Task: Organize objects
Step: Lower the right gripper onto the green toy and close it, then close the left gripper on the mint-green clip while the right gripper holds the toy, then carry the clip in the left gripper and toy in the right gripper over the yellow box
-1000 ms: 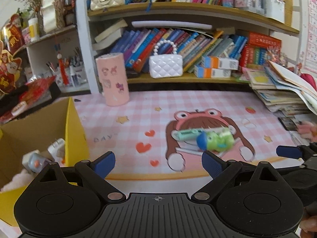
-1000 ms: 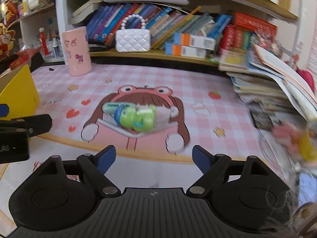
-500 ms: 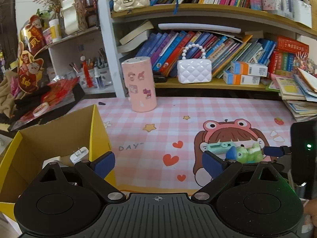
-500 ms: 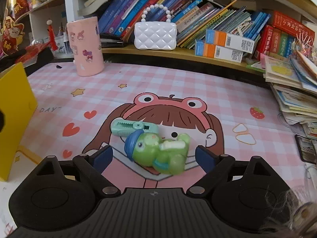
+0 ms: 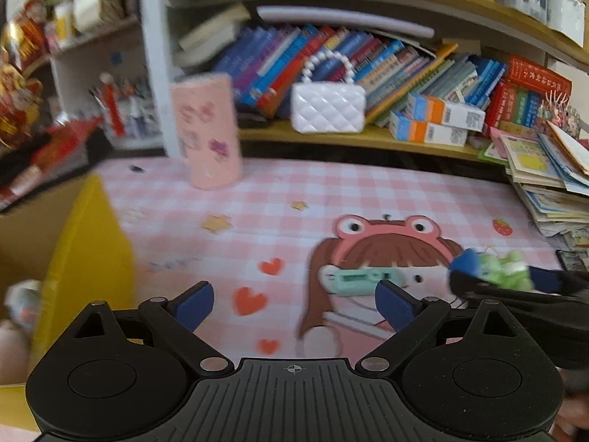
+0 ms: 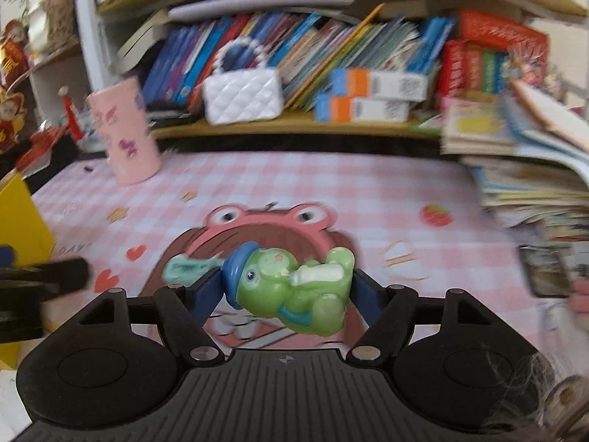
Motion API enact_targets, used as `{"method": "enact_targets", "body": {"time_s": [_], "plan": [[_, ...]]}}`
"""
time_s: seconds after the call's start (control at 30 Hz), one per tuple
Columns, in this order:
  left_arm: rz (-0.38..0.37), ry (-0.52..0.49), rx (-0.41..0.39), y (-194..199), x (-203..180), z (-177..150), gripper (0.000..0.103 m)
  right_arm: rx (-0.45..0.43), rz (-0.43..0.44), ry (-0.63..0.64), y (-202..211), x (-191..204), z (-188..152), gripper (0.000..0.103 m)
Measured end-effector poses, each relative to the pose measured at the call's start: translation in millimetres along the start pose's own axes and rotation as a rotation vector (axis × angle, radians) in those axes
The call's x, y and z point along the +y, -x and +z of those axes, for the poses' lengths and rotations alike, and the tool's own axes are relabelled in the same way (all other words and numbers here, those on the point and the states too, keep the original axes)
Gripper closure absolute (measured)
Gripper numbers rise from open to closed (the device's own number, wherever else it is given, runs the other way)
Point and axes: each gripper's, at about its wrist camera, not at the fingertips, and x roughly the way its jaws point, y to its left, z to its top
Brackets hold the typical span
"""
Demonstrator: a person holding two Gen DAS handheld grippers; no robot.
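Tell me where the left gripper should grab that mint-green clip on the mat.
Grip the mint-green clip across its narrow middle, coming from above: it lies flat and lengthwise left to right on the mat, so its long sides are exposed. The left gripper is open.

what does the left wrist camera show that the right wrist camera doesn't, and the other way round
Only the left wrist view shows the inside of the yellow box, with blurred items low in it, and the whole mint green clip lying on the mat between the open left gripper fingers. Only the right wrist view shows the right gripper closed on the green frog toy close up, and the dark card at the right. Both show the toy, the pink cup, the white purse and the bookshelf.
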Motion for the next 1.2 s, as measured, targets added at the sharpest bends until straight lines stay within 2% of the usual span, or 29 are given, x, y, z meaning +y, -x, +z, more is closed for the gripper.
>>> {"method": "enact_targets", "body": {"time_s": [0.23, 0.43, 0.47, 0.57, 0.73, 0.93, 1.2], "plan": [[-0.053, 0.012, 0.073, -61.3, -31.5, 0.4, 0.009, -0.019, -0.051, -0.018, 25.6, -29.3, 3.9, 0.030], [-0.052, -0.045, 0.099, -91.1, -56.6, 2.4, 0.025, -0.033, -0.063, -0.009, 43.9, -37.1, 2.5, 0.030], [-0.048, -0.053, 0.108, -94.9, -58.3, 1.8, 0.032, -0.031, -0.063, -0.015, 45.6, -38.1, 2.1, 0.030], [-0.042, -0.057, 0.103, -96.5, -59.4, -0.1, 0.034, -0.023, -0.062, -0.027, 48.9, -39.8, 0.5, 0.030], [-0.059, -0.024, 0.077, -80.3, -51.3, 4.1, 0.034, -0.023, -0.061, -0.023, 53.3, -38.9, -2.3, 0.030], [-0.082, 0.017, -0.002, -33.1, -32.1, 6.7, 0.034, -0.014, -0.045, -0.016, 55.5, -31.7, -8.2, 0.030], [-0.077, 0.023, -0.048, 30.1, -5.0, -20.0, 0.034, 0.009, -0.017, 0.019, 69.4, -9.7, -24.6, 0.030]]}}
